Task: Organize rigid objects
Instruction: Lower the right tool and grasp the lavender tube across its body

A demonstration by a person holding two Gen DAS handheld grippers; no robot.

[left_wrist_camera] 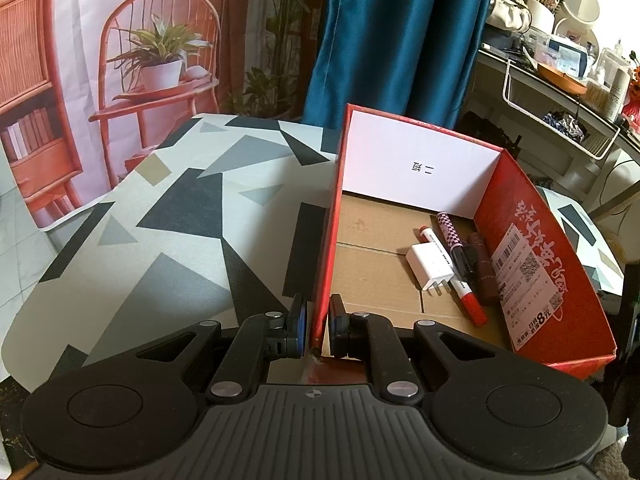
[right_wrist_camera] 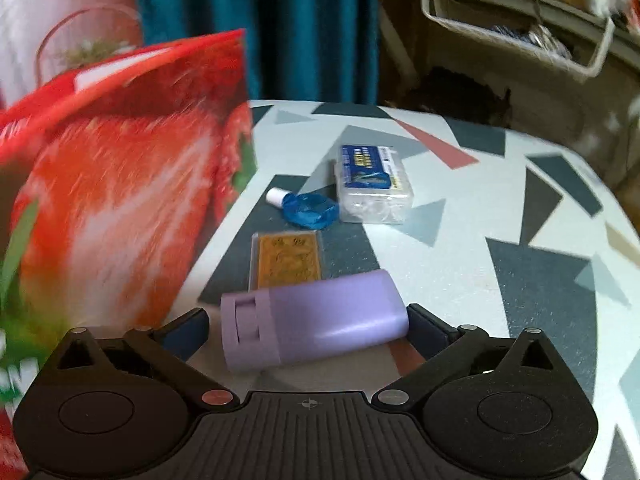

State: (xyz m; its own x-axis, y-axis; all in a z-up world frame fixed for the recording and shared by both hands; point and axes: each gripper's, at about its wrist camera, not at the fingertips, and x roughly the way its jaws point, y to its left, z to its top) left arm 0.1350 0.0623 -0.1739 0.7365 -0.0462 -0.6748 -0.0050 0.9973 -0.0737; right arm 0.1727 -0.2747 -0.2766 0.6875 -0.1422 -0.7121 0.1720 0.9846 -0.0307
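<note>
Pinching the near wall of the red box (left_wrist_camera: 532,248) with my left gripper (left_wrist_camera: 318,326), I have one pad outside and one inside, jaws narrow on the cardboard. Inside, a white charger (left_wrist_camera: 430,266), a red-capped marker (left_wrist_camera: 460,280), a checkered pen (left_wrist_camera: 452,236) and a brown stick (left_wrist_camera: 482,268) crowd the right wall; the floor to their left is bare. A label there reads "8". My right gripper (right_wrist_camera: 308,326) is spread wide around the purple case (right_wrist_camera: 312,320) lying on the patterned table (right_wrist_camera: 500,208), its right pad at the case's end. Beyond lie a gold card (right_wrist_camera: 286,258), a blue bottle (right_wrist_camera: 306,208) and a clear box (right_wrist_camera: 372,190), with free tabletop to the right.
</note>
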